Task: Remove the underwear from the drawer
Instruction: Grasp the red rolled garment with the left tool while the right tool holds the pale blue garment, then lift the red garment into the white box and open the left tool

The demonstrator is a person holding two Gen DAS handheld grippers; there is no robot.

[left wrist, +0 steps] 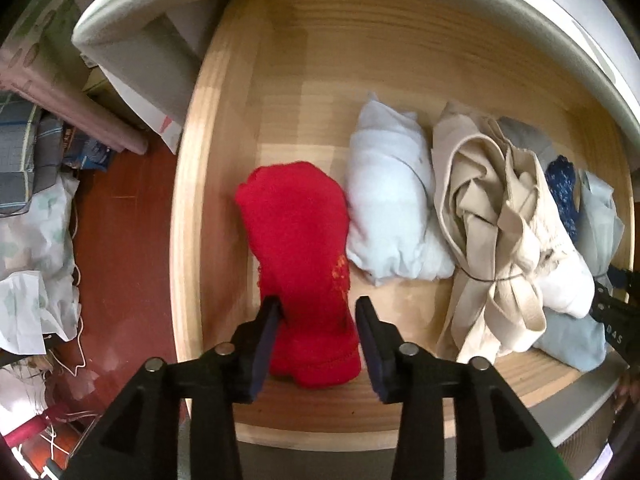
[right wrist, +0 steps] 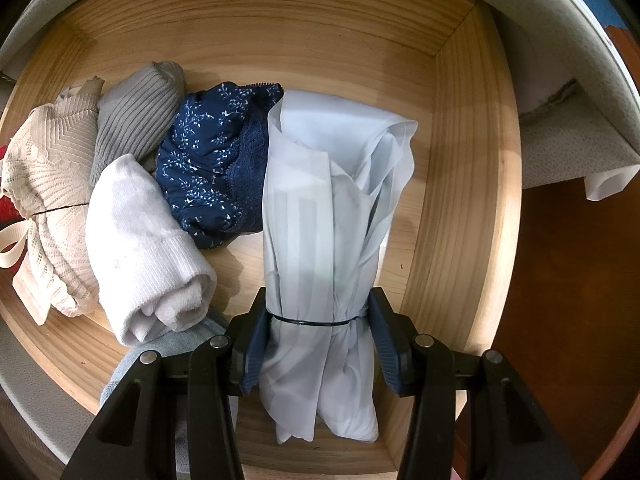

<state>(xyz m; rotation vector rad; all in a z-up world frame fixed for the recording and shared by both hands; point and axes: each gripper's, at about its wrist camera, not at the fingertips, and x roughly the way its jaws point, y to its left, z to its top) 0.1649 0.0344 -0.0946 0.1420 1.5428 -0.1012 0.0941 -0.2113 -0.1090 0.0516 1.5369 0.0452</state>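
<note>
In the wooden drawer [left wrist: 224,92] a red rolled piece of underwear [left wrist: 298,256] lies between the fingers of the left gripper [left wrist: 318,312]; its left pad touches the cloth, the right pad stands just clear, so the jaws are released around it rather than clenched. The right gripper [right wrist: 318,314] is clamped on a pale blue bundle [right wrist: 328,208] tied with a thin black band [right wrist: 310,323], both pads pressing its sides. Beside it lie a navy floral piece [right wrist: 212,168], a white roll [right wrist: 140,248], a grey ribbed piece [right wrist: 136,120] and a cream lace garment [right wrist: 44,176]. Reddish floor [left wrist: 120,216] with cluttered bags [left wrist: 32,240] lies left of the drawer.
</note>
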